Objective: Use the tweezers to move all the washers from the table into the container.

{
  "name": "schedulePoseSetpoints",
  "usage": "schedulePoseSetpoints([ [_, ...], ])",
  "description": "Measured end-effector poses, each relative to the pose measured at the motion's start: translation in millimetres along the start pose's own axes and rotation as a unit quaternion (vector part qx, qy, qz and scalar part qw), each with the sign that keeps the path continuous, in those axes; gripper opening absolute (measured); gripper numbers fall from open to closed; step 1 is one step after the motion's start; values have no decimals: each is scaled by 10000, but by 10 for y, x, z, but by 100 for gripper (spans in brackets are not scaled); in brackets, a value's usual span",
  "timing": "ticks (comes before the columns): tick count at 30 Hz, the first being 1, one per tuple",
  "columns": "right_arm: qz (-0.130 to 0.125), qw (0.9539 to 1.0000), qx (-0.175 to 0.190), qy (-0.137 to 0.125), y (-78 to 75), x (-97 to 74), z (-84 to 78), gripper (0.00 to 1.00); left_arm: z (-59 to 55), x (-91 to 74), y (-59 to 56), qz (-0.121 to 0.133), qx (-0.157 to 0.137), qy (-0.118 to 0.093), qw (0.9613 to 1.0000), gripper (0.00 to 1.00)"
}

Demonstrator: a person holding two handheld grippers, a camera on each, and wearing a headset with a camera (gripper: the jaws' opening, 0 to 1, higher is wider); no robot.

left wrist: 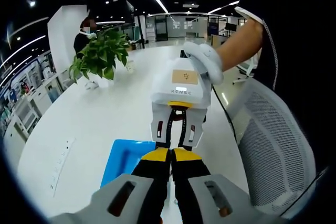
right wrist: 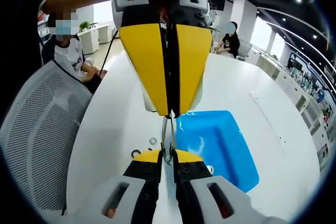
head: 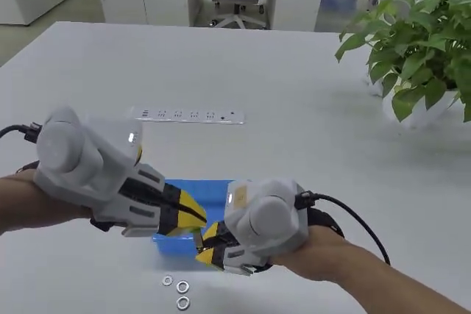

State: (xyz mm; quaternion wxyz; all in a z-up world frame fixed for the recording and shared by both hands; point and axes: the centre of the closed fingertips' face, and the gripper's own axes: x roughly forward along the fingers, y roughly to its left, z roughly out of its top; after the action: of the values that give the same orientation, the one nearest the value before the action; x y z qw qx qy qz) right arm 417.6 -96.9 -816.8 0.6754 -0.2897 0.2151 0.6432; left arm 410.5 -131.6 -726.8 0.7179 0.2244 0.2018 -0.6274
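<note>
Three washers (head: 182, 286) lie on the white table (head: 294, 93) just beside the near edge of the blue container (head: 197, 192), on the person's side of it, close together but not touching one another. Above that edge the two grippers meet tip to tip: the left gripper (head: 199, 215) comes in from the left and the right gripper (head: 202, 246) from the right. In the right gripper view the thin metal tweezers (right wrist: 167, 136) run straight between them. The right gripper's jaws are clenched on one end, with the metal sitting in the narrow gap between the yellow tips. The left gripper's jaws are pressed together on the other end, which vanishes into the seam between them. In that view the tweezers hang over the table just beside the container's rim, with washers on the table to either side. Farther back a white power strip (head: 188, 115) lies flat on the table, a potted plant (head: 419, 42) stands at the far right, and a mesh office chair (left wrist: 278, 150) shows behind the right gripper in the left gripper view
</note>
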Motion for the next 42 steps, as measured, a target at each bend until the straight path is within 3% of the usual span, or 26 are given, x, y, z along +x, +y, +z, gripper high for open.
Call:
schedulePoseSetpoints([
  [9, -102, 9999, -29, -48, -176, -59, 79, 11, 104, -41, 156, 20, 121, 3, 9999, 5],
  [19, -164, 9998, -20, -55, -338, -68, 81, 11, 124, -27, 302, -13, 199, 26, 9998, 5],
  [42, -30, 9999, 95, 22, -567, 198, -157, 11, -163, 167, 568, -69, 54, 121, 9999, 5],
])
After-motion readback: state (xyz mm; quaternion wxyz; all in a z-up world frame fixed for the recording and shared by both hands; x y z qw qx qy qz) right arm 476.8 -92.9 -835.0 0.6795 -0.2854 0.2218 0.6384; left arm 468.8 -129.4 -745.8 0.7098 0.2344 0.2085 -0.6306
